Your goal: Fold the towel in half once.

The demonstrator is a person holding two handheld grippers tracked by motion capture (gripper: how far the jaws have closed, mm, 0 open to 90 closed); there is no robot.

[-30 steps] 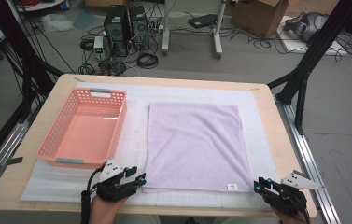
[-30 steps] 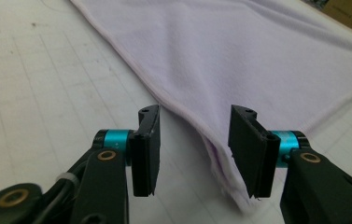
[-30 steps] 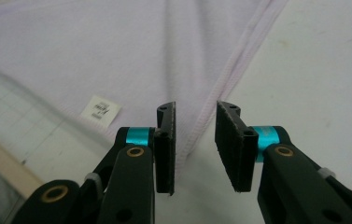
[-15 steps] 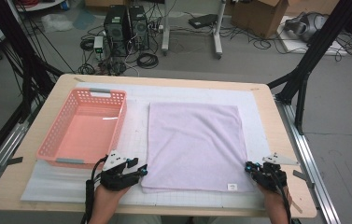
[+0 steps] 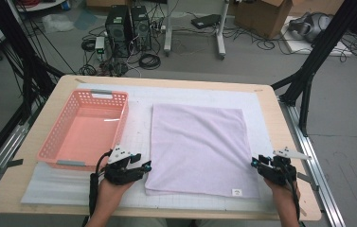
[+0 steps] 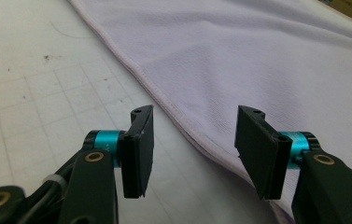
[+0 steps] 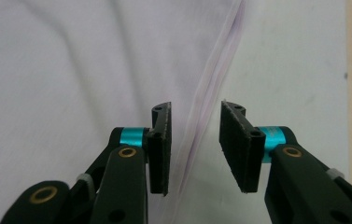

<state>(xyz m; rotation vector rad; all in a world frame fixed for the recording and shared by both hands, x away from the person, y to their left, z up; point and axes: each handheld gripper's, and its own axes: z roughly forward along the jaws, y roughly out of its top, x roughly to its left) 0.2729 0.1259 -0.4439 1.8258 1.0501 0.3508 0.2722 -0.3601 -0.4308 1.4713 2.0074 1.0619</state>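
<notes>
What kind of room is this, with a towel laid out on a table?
Most likely a lab or workshop rigged for recording handling work. The table sits inside a black metal frame, desktop computers and loose cables lie on the bare floor behind it, and cardboard boxes stand nearby.

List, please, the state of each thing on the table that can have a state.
Lilac towel: spread flat on the mat, folded double, not gripped.
Pink basket: upright, empty.
Left gripper: open, jaws have just been opening, astride the towel's left edge.
Right gripper: open, jaws have just been opening, astride the towel's right edge.
</notes>
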